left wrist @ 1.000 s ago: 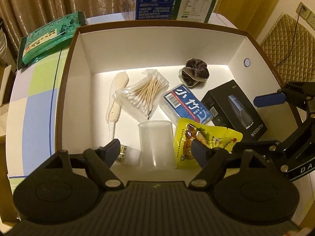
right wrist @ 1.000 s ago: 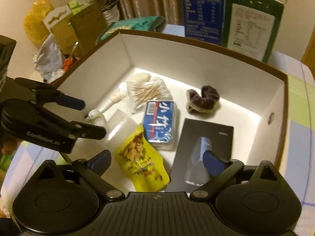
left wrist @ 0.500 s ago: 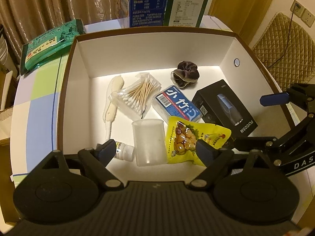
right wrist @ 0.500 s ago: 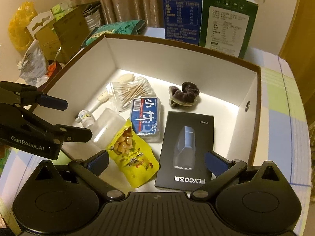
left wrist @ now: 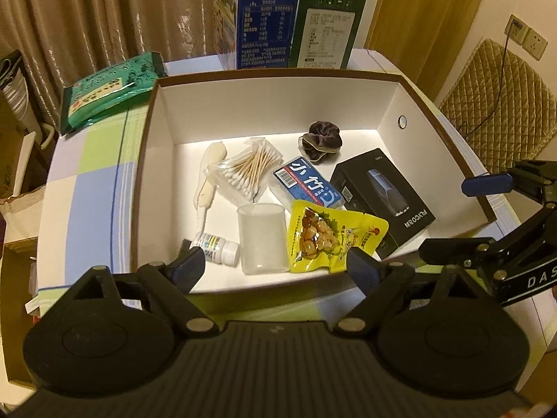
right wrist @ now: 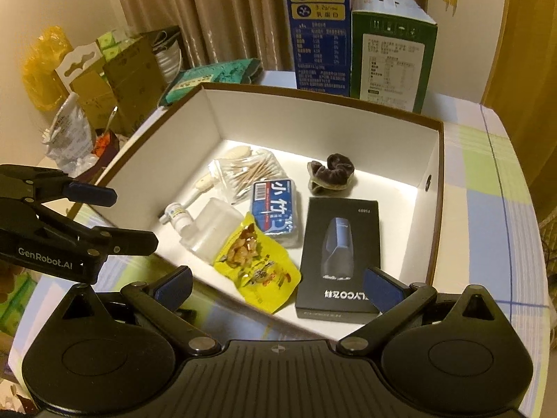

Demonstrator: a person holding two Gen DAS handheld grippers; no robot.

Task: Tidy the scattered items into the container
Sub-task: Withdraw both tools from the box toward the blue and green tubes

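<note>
A white box with a brown rim (left wrist: 414, 90) (right wrist: 441, 181) holds several items: a yellow snack packet (left wrist: 330, 235) (right wrist: 257, 268), a clear plastic cup (left wrist: 263, 240) (right wrist: 212, 230), a small white bottle (left wrist: 217, 245) (right wrist: 177, 216), a bag of cotton swabs (left wrist: 252, 170), a blue tissue pack (left wrist: 308, 183) (right wrist: 276, 207), a black shaver box (left wrist: 383, 195) (right wrist: 339, 254), a dark scrunchie (left wrist: 320, 139) (right wrist: 330, 172) and a cream brush (left wrist: 209, 177). My left gripper (left wrist: 276, 268) is open and empty over the box's near edge. My right gripper (right wrist: 278, 285) is open and empty, also at the near edge.
A blue carton (left wrist: 266, 14) and a green carton (left wrist: 325, 31) stand behind the box. A green packet (left wrist: 104, 92) lies on the checked tablecloth at the back left. Bags and cardboard clutter (right wrist: 87, 80) sit left of the table. A quilted chair (left wrist: 497, 104) is at the right.
Both grippers have pulled back and up from inside the box to its near edge. Both stay open and empty. The items in the box have not moved.
</note>
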